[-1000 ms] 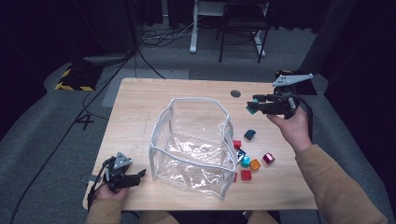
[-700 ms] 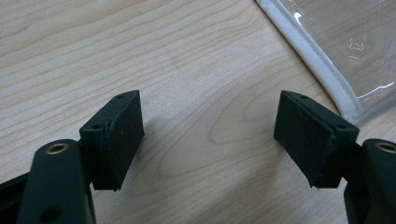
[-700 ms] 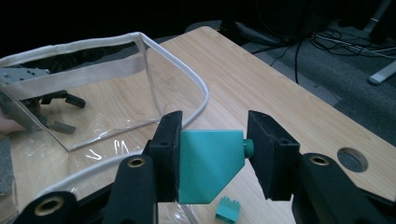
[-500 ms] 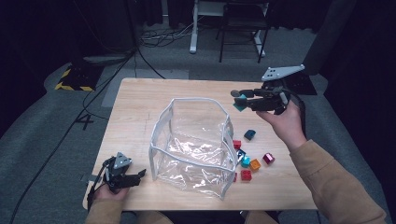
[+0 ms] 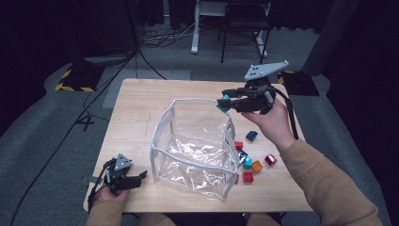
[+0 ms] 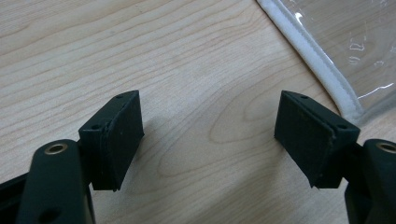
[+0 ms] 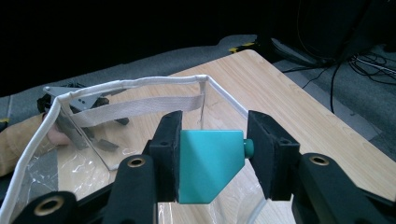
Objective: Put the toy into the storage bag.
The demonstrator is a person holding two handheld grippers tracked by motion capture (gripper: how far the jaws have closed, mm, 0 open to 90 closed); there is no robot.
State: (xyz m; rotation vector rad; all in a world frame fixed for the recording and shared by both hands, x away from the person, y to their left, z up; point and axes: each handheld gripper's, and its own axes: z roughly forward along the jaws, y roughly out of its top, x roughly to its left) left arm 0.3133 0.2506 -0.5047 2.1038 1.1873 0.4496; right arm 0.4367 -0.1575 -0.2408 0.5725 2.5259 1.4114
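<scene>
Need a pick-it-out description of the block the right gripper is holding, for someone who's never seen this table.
Start at the clear plastic bag with the white zip rim, standing open in the middle of the wooden table. Over its far right corner is the right gripper, shut on a teal block. Unlike the red, orange, blue and magenta blocks lying loose on the table right of the bag, this one is in the air, wedge-shaped, with one small stud.

One mark can be read: a dark figure "4" on the grey floor (image 5: 56, 141) just left of the table (image 5: 141, 108), as seen in the high view (it sits beside a thin line on the floor). Farther back on that floor lies a yellow-and-black hazard stripe (image 5: 75, 87), a sign without words.
</scene>
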